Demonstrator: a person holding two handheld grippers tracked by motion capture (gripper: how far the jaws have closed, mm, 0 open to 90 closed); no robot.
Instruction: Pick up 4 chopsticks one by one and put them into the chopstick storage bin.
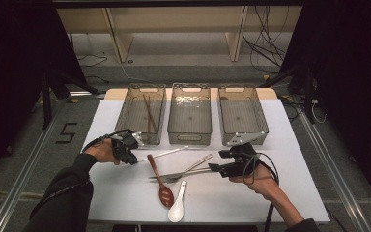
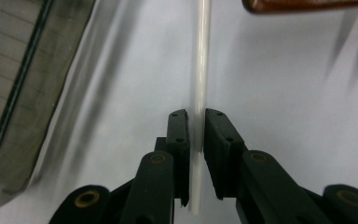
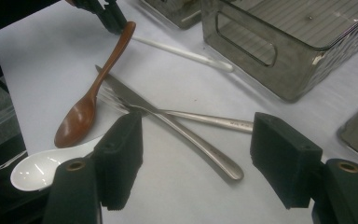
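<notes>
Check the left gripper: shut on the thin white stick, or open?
Shut on it. The left gripper has both black pads against the thin white stick, which runs between them over the white table.

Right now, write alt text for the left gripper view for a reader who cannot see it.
The left gripper has its two black fingers closed on a thin white plastic chopstick that runs straight up the frame over the white tabletop. A smoky translucent plastic bin sits at the left edge, and part of a reddish-brown wooden spoon crosses the top right corner.
</notes>
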